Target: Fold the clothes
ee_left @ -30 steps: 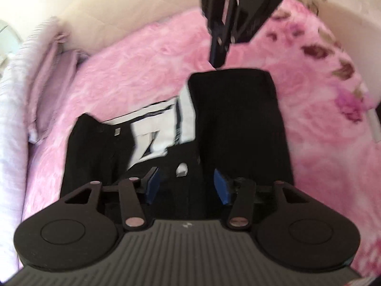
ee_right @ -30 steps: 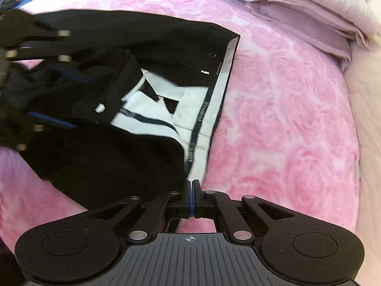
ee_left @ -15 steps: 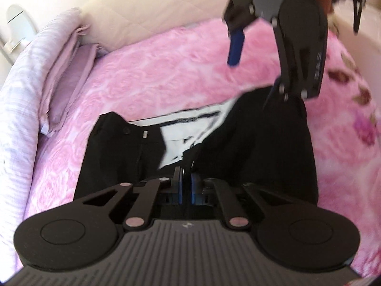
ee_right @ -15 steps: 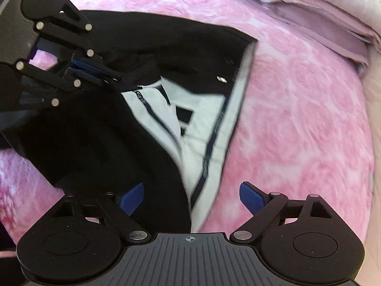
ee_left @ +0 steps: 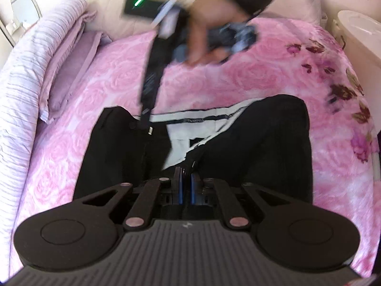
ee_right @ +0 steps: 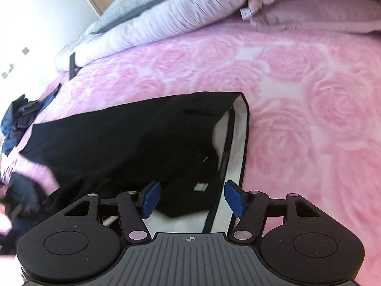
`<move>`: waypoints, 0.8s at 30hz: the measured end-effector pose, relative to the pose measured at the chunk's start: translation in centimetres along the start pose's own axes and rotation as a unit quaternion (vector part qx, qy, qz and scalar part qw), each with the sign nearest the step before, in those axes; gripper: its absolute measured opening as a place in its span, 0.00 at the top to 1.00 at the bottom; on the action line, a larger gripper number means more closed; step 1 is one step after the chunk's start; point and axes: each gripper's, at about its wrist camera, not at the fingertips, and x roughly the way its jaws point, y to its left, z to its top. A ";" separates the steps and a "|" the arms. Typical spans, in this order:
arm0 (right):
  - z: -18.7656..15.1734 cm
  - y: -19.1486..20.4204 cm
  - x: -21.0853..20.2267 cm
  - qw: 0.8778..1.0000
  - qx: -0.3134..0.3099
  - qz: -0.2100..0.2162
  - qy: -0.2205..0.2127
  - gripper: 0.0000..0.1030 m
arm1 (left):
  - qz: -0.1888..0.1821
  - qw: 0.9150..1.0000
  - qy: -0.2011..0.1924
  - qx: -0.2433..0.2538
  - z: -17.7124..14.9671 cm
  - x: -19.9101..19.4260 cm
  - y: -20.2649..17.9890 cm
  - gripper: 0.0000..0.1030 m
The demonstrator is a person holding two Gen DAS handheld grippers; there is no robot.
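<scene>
Black trousers (ee_left: pixel 257 147) lie on the pink rose blanket (ee_left: pixel 214 83), the waist open and its white lining (ee_left: pixel 190 126) showing. My left gripper (ee_left: pixel 185 187) is shut on a pinch of black cloth by the fly, which rises to its pads. A person's hand (ee_left: pixel 204 31), blurred, carries the right gripper over the far end of the waistband. In the right wrist view my right gripper (ee_right: pixel 193 197) hovers over the trousers (ee_right: pixel 114 143), near the white waistband lining (ee_right: pixel 238 147). Its jaws are closing, and the blue pads (ee_right: pixel 234 199) press on nothing.
A folded lilac striped quilt (ee_left: pixel 21 76) and a mauve pillow (ee_left: pixel 69 71) line the bed's left side. A heap of blue clothes (ee_right: pixel 16 121) lies at the blanket's far left in the right wrist view. A white round stand (ee_left: pixel 359 31) is beyond the bed's right corner.
My left gripper closed on the cloth by the fly and lifted a little. My right gripper let go of the waistband corner, opened wide, swung across the trousers, and its jaws have narrowed since.
</scene>
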 end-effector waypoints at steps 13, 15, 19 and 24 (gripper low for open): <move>-1.3 -1.5 -3.4 0.995 -0.006 0.060 0.077 0.99 | -0.018 1.000 -0.015 -0.017 3.2 -3.2 2.1 0.95; -2.2 -1.4 -3.3 0.994 0.001 0.058 0.089 0.99 | -0.021 1.000 -0.019 -0.009 3.7 -2.1 3.0 0.95; -3.7 -1.5 -1.8 0.994 0.007 0.034 0.101 0.98 | -0.029 1.000 -0.003 0.002 3.7 2.4 4.9 0.94; -6.1 -1.2 -6.5 0.998 -0.003 -0.056 0.027 0.38 | -0.050 0.998 0.027 0.007 3.7 7.2 7.1 0.91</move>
